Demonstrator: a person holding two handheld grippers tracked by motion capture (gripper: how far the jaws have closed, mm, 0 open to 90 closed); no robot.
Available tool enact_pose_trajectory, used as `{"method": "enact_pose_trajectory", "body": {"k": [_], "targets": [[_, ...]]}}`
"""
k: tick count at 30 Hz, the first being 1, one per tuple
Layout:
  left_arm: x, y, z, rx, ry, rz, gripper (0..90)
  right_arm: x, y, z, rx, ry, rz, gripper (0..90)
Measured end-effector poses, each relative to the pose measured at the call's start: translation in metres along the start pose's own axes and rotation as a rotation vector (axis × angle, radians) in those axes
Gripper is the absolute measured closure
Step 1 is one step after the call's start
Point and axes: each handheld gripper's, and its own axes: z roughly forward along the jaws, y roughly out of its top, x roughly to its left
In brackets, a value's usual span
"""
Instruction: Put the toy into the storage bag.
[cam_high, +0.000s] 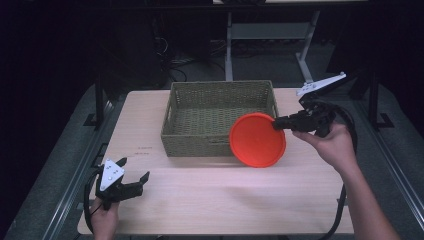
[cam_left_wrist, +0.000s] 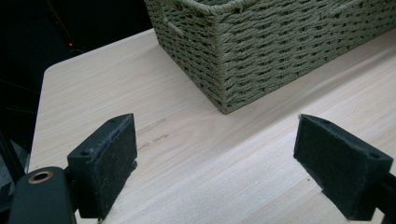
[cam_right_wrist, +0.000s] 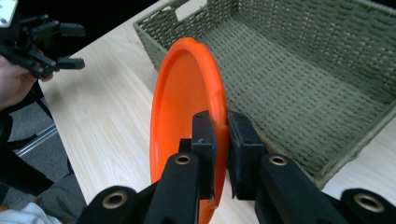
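Jaws of the right hand-held gripper (cam_right_wrist: 219, 140) are pinched on the rim of a round orange plastic plate (cam_high: 257, 140), held on edge and tilted just beyond them. Past the plate lies a rectangular olive woven basket (cam_high: 175, 107), its long axis running across the light wooden tabletop (cam_high: 200, 200); the plate overlaps its near right corner, so the right hand is plainly the nearer. The left hand-held gripper (cam_high: 131, 179) hovers well apart, jaws spread, empty. Small print on the tabletop is unreadable.
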Motion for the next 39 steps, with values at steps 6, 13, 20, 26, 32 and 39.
{"method": "enact_pose_trajectory", "body": {"k": [6,13,20,26,32,39], "targets": [[0.0,0.0,0.0,0.001,-0.001,-0.003,12.8,-0.001,0.013,-0.002,-0.009,-0.005,-0.003,82.0],[0.002,-0.001,-0.001,-0.001,0.003,-0.004,12.8,-0.006,0.032,0.003,0.004,-0.018,0.002,82.0],[0.002,-0.001,-0.001,-0.002,0.004,-0.002,12.8,-0.012,0.05,0.006,0.003,-0.028,0.01,82.0],[0.001,-0.001,0.0,-0.002,0.003,-0.005,12.8,-0.015,0.06,0.007,0.001,-0.032,0.024,82.0],[0.001,0.0,0.0,0.003,0.004,0.006,12.8,-0.023,0.067,0.009,0.004,-0.052,0.044,82.0],[0.001,-0.001,-0.002,-0.003,0.005,0.0,12.8,-0.034,0.078,0.015,0.006,-0.076,0.069,82.0]]}}
